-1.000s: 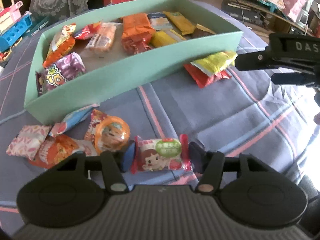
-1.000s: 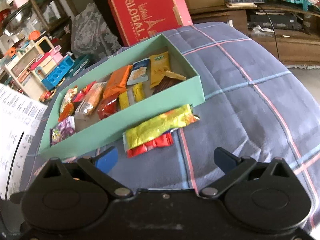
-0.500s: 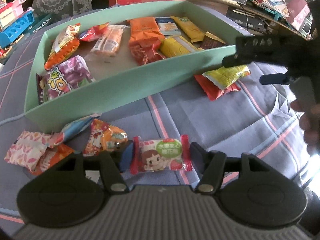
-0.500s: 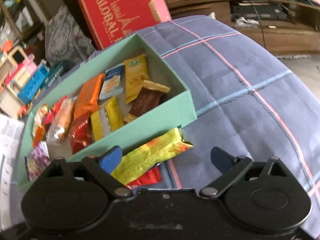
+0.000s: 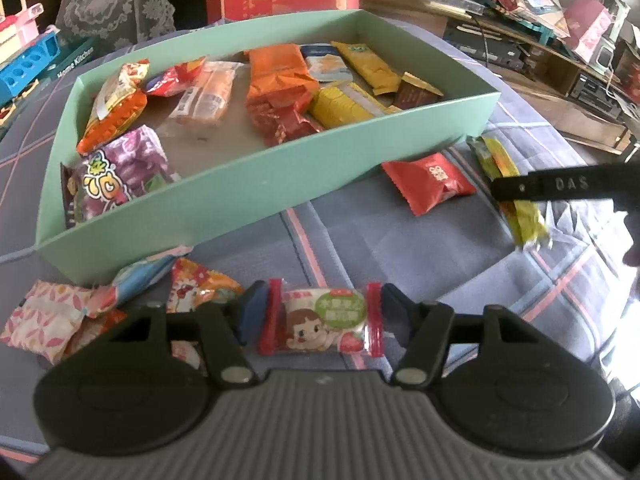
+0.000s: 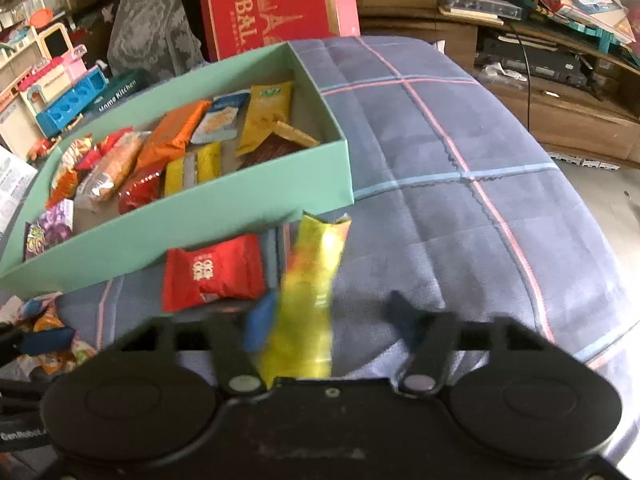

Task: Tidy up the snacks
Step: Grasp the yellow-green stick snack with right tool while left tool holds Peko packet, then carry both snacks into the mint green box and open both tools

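My left gripper (image 5: 322,312) points down at the blue checked quilt (image 5: 400,240), and between its blue-padded fingers (image 5: 252,312) sits a small white candy packet with red crimped ends and a cartoon child's face (image 5: 320,322). Both pads lie against the red ends of the wrapper, so I hold it clamped there, low over the quilt. My right gripper (image 6: 326,322) is closing its jaws around a long yellow-green foil snack bar (image 6: 310,292); the bar stands lengthwise between them, tight beside the left blue pad (image 6: 258,322), while the right pad is blurred and seems apart from it, so I cannot say the grip is made. Just to the left of the bar a red square foil sachet with white characters (image 6: 212,274) lies flat on the quilt, close to the near wall of the shallow mint-green cardboard box (image 5: 248,184). Inside the box lie many packets: a purple grape-candy bag (image 5: 116,172) in the near left corner, an orange crinkled pack (image 5: 276,76) in the middle, yellow bars and a brown chocolate wrapper (image 5: 416,94) toward the right end. Outside the box, beside my left gripper, a cluster of loose sweets (image 5: 80,312) in pink, orange and light-blue wrappers rests on the quilt. Behind the box stands a large red carton with gold lettering (image 6: 276,4).
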`<act>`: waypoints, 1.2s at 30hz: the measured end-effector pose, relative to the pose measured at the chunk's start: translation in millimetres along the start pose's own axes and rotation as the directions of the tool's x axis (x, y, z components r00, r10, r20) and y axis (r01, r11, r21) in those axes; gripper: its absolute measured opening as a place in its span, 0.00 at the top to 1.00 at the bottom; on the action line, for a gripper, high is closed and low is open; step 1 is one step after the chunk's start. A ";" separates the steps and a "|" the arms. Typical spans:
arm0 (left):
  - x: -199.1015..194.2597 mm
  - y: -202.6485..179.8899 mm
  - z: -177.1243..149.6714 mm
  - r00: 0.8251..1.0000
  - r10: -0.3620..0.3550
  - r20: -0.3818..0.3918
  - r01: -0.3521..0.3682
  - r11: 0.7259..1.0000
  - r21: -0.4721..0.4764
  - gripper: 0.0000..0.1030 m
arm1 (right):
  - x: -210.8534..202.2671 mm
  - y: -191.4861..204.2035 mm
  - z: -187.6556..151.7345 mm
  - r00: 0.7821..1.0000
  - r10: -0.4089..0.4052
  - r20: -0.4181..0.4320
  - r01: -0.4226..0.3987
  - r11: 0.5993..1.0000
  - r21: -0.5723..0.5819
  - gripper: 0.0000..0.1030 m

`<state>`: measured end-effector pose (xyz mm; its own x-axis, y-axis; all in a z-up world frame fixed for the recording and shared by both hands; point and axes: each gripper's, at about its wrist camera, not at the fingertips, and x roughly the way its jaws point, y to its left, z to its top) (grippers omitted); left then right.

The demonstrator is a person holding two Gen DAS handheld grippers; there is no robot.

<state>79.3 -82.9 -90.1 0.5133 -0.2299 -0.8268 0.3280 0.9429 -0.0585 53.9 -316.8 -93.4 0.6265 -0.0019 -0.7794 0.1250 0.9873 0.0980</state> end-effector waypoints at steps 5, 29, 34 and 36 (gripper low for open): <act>-7.1 5.2 -8.5 1.000 -0.005 -0.018 0.004 1.000 -0.015 0.36 | 6.4 5.9 7.8 1.000 0.023 0.007 -0.023 1.000 -0.009 0.52; -48.6 3.7 4.0 0.994 -0.056 0.093 0.060 0.997 -0.041 0.62 | -35.9 -5.8 6.1 0.993 0.081 0.089 -0.085 0.996 0.036 0.83; -65.7 18.9 28.4 0.985 -0.054 0.163 0.067 0.995 -0.073 0.62 | -55.9 9.3 26.7 0.980 0.152 0.125 -0.156 0.988 0.016 0.83; -71.6 26.6 41.0 0.981 -0.039 0.192 0.056 0.995 -0.083 0.62 | -60.5 20.0 38.0 0.973 0.181 0.141 -0.182 0.983 0.000 0.83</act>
<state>83.9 -51.3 -9.6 0.6429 -0.3088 -0.7009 0.2895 0.9452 -0.1509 47.7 -302.9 -20.8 0.7411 0.1539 -0.6535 0.0086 0.9711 0.2384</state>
